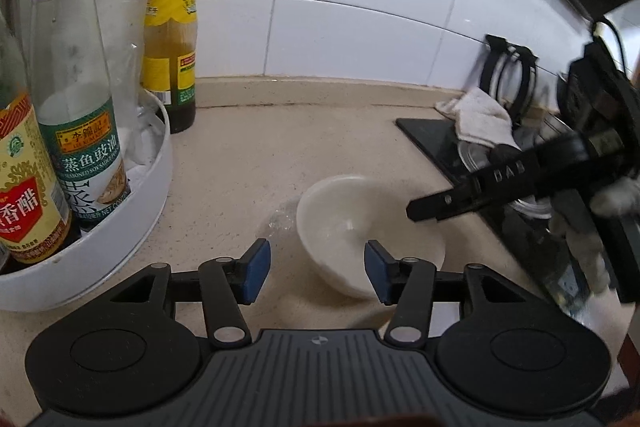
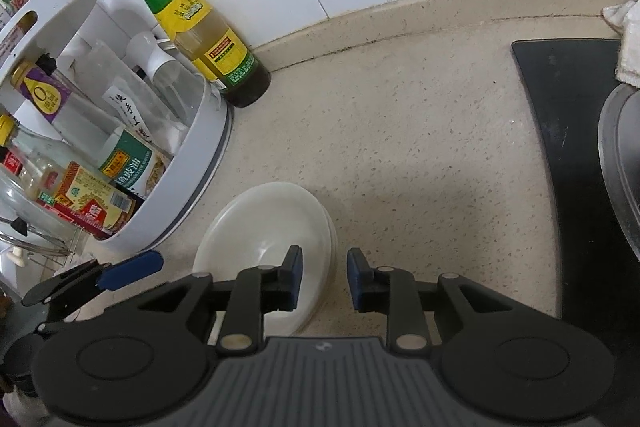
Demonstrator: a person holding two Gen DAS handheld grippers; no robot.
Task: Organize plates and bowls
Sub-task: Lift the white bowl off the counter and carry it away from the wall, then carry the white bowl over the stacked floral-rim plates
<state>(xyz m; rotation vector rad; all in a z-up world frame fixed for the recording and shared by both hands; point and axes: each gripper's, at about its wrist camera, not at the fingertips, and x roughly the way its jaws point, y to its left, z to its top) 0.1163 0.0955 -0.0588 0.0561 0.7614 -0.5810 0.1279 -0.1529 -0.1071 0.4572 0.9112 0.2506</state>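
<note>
White bowls (image 2: 264,223) sit nested in a small stack on the beige counter; in the left wrist view they read as one white bowl (image 1: 348,211). My left gripper (image 1: 318,271) is open and straddles the near left rim: one blue pad hangs inside the bowl, the other stands well clear outside it. My right gripper (image 2: 325,277) straddles the opposite rim with a narrow gap, its left pad inside, and a thin strip of counter shows between the rim and its right pad. Its black finger (image 1: 460,199) reaches over the bowl from the right.
A white round rack (image 1: 120,227) full of sauce bottles stands close on the left. A green-and-yellow labelled bottle (image 1: 172,39) stands against the tiled wall. On the right are a black cooktop (image 1: 432,139), a white cloth (image 1: 480,115) and a metal pot (image 2: 624,167).
</note>
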